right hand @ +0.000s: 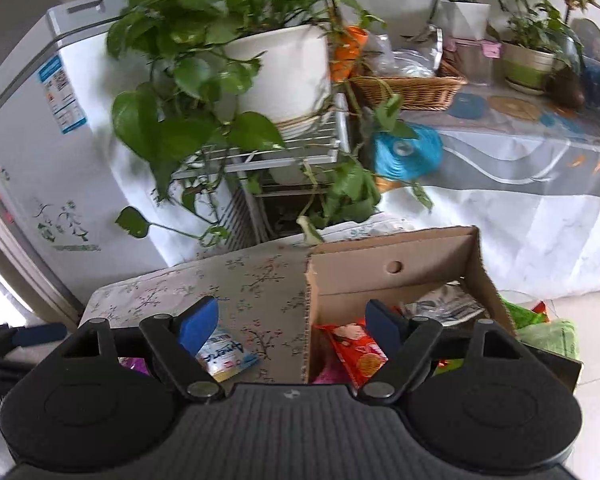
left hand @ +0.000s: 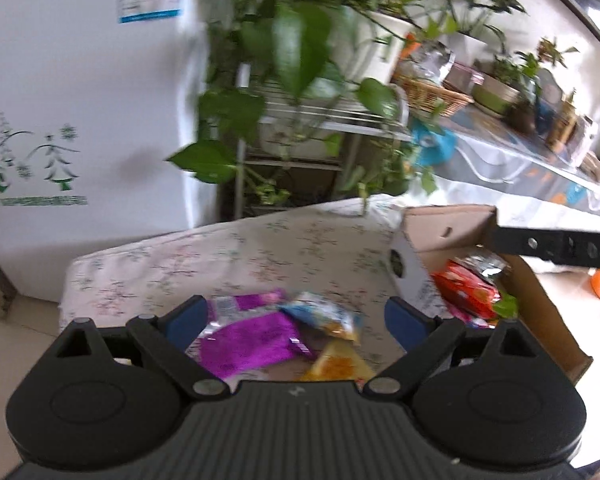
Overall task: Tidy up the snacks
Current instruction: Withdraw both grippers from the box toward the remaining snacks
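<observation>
Loose snacks lie on a small table with a floral cloth (left hand: 228,256): a purple packet (left hand: 252,344), a blue-and-white packet (left hand: 324,314) and a yellow packet (left hand: 336,366). My left gripper (left hand: 296,316) hovers above them, open, nothing between its blue pads. A cardboard box (left hand: 452,224) at the right holds a red packet (left hand: 468,292) and a silver one (left hand: 484,264). My right gripper (right hand: 292,326) is open and straddles the box's left wall (right hand: 312,320). The red packet (right hand: 360,354) lies inside and a blue-and-white packet (right hand: 226,354) lies on the cloth. Nothing is held.
A white freezer (left hand: 80,112) stands at the left. A leafy potted plant (right hand: 276,68) on a white wire rack (right hand: 292,152) overhangs the table's far edge. Behind, a long table (right hand: 520,152) carries a wicker basket (right hand: 408,88) and more pots. Green bags (right hand: 548,332) lie on the floor right of the box.
</observation>
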`<state>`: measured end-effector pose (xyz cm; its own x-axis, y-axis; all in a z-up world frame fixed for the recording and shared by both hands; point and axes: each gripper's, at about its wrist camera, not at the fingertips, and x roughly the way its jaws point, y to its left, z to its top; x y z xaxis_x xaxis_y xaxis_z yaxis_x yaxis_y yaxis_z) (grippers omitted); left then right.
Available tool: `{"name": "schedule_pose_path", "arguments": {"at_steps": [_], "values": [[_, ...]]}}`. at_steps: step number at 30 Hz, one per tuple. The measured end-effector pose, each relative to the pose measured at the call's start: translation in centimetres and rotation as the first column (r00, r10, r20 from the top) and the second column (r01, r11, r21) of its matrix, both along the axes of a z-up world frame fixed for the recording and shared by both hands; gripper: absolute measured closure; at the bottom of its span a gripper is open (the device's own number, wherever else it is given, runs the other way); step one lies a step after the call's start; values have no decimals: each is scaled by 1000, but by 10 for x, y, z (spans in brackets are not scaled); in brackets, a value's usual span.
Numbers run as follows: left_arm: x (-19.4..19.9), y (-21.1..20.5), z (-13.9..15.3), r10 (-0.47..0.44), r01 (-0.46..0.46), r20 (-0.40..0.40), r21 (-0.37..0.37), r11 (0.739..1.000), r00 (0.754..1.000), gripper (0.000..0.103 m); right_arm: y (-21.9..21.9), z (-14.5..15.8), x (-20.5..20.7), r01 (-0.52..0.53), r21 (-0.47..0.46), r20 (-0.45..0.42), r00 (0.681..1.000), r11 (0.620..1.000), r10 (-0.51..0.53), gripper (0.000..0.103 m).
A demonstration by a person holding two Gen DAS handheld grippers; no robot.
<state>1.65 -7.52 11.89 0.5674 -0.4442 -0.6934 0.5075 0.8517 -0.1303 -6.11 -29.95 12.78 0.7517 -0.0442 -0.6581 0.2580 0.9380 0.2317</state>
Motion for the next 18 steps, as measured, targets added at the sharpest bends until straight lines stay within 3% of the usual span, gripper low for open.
{"name": "schedule_pose_path", "arguments": {"at_steps": [8, 18], "values": [[28, 42, -6, 126, -126, 4, 6, 992, 992, 8, 27, -5, 12, -93, -8, 5, 996, 996, 93, 17], [66, 72, -50, 257, -255, -53, 36, 966, 965, 8, 69, -29, 29, -274, 32, -33, 961, 961, 275, 17]]}}
